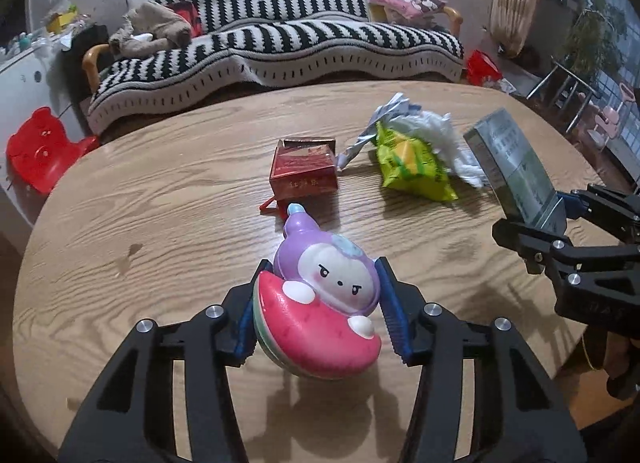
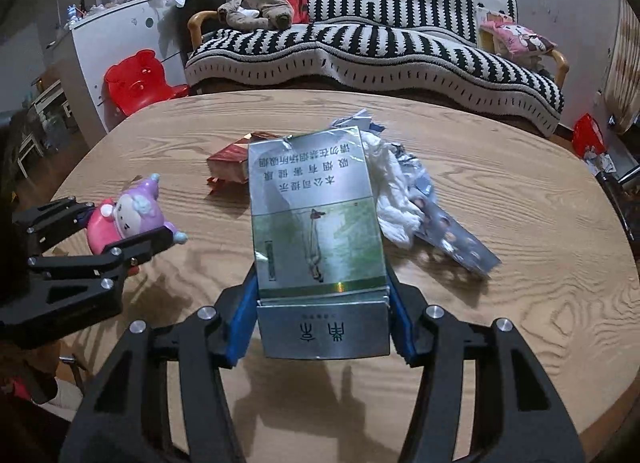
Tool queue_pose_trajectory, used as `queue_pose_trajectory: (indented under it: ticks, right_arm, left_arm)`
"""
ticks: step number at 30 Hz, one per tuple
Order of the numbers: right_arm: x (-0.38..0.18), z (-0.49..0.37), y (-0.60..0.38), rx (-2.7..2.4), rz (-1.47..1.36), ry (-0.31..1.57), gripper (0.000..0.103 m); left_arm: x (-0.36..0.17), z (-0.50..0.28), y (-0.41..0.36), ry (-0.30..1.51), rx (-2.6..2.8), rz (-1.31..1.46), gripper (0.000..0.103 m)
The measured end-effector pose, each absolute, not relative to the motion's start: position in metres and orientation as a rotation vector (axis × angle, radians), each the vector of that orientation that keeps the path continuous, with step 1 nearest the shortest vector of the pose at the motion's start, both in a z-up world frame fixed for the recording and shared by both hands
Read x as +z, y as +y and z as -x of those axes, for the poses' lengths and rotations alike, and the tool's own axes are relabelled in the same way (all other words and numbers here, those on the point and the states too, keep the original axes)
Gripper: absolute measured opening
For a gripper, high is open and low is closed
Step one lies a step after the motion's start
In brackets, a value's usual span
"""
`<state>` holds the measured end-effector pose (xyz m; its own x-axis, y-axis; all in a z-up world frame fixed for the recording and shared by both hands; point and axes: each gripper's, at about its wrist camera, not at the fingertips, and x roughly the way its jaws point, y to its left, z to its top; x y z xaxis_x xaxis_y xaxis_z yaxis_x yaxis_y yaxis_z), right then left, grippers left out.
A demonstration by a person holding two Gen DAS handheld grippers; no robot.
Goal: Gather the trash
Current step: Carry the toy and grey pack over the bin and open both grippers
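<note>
My left gripper is shut on a purple and pink squishy toy and holds it above the round wooden table. My right gripper is shut on a silver-green cigarette box, held above the table; this box also shows in the left wrist view. On the table lie a red cigarette box, a yellow-green snack wrapper, crumpled white tissue and a silvery printed wrapper.
A black-and-white striped sofa stands behind the table with a plush toy and pink cushion. A red bear-shaped stool is at the left. A white cabinet stands at the far left.
</note>
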<state>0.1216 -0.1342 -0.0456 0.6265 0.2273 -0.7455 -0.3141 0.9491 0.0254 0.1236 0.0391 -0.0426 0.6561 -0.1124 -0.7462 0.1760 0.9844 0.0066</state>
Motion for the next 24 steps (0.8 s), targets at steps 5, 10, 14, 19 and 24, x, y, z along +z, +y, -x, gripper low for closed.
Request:
queue_pose_trajectory:
  ticks: [5,10,14,19,24]
  right_arm:
    - [-0.032,-0.092,-0.157,0.298,0.101,0.822,0.055]
    - [-0.025,-0.071,-0.176,0.286,0.091,0.82,0.055]
    - [-0.022,-0.06,-0.188,0.273,0.087,0.814,0.055]
    - [-0.017,-0.05,-0.21,0.242,0.078,0.807,0.055]
    - [-0.014,-0.041,-0.251,0.171,0.046,0.802,0.055]
  left_arm:
    - [-0.028,-0.1,0.023,0.829,-0.162,-0.056,0.051]
    - [-0.025,-0.087,0.001,0.818,-0.185,-0.083,0.051]
    - [-0.029,-0.082,-0.015,0.828,-0.209,-0.097,0.051]
    - [-0.028,-0.083,-0.035,0.825,-0.232,-0.089,0.051]
    - [-0.024,-0.086,-0.07,0.813,-0.28,-0.081,0.051]
